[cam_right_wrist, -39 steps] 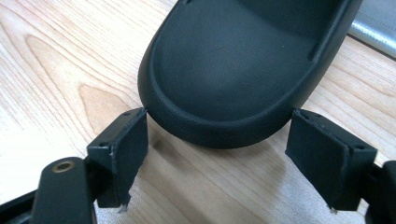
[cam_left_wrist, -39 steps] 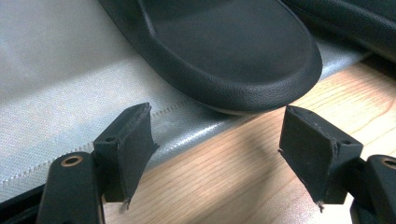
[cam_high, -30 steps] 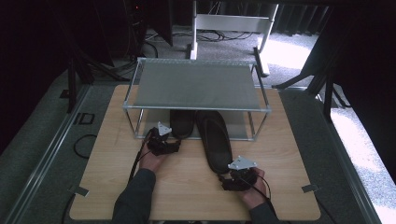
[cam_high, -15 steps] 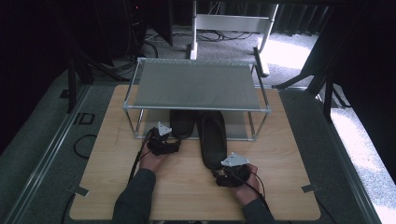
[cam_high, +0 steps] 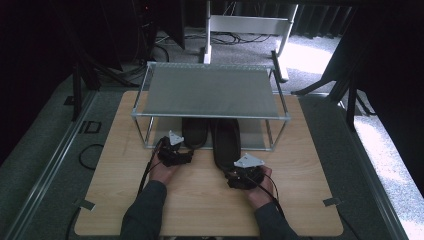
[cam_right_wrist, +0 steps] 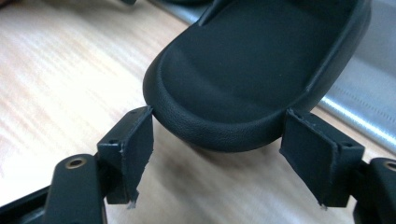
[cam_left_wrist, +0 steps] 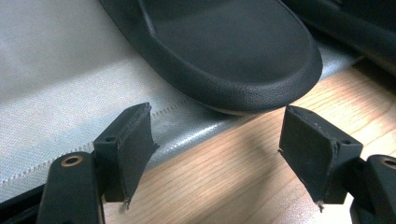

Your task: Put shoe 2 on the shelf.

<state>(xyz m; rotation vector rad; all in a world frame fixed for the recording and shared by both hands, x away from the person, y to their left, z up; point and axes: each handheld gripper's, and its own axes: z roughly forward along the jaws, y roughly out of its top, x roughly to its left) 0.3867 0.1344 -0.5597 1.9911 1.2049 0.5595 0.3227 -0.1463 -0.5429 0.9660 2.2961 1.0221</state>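
Slippers lie side by side under the wire-framed shelf (cam_high: 212, 92), heels toward the person — the left slipper (cam_high: 195, 132) tucked further in on the grey mat (cam_left_wrist: 56, 84), the right slipper (cam_high: 227, 142) drawn out so its heel rests on the wooden table (cam_high: 200, 200). Just behind the left slipper's heel, the left gripper (cam_high: 173, 152) hovers with its jaws spread wide and nothing between them; in the left gripper view the rounded heel (cam_left_wrist: 243, 60) sits ahead of and slightly above the tips, clear of both pads. At the right slipper's heel, the right gripper (cam_high: 243, 172) has its jaws spread to either side of the heel (cam_right_wrist: 233, 93); they have just been closing, and the left pad (cam_right_wrist: 135, 144) looks to be at the rim or a hair off it, the other just short, so no real pinch yet. Both slippers look like moulded foam or rubber with a pebbled skin — light, springy, and grippy rather than slick, by my reading. Squeezed across the full heel width they would likely bow inward, so a bite on the thick heel rim should hold better. Nothing about them appears fragile.
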